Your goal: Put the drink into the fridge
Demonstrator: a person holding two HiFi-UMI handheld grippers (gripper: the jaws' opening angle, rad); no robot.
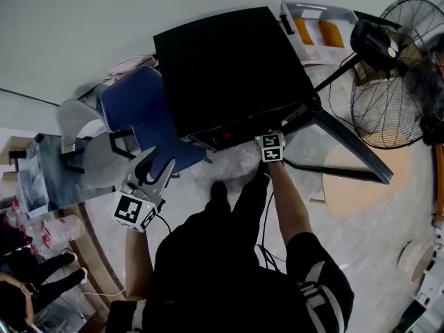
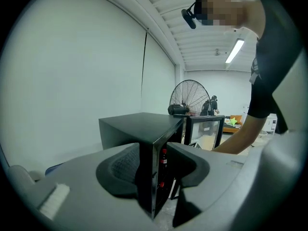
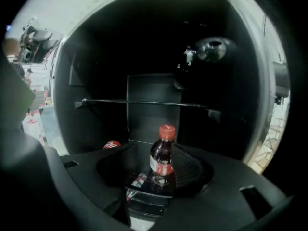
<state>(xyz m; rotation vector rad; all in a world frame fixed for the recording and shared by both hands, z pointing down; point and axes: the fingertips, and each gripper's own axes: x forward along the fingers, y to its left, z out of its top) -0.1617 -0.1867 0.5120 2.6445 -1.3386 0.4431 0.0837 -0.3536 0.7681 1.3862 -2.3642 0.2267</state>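
**One drink standing inside the open fridge**

At left, the left gripper hangs beside a blue chair, its fingers spread wide with nothing between them. At centre is the black fridge, and the right gripper reaches into its front. The door is swung out to the right, near a fan.

Only the right gripper view shows the interior. The drink, a dark red-capped bottle, stands upright on the fridge floor under a wire shelf, between parted fingers that do not clamp it. A second red cap shows to its left. The left gripper view alone shows bottles past the fridge's front edge.
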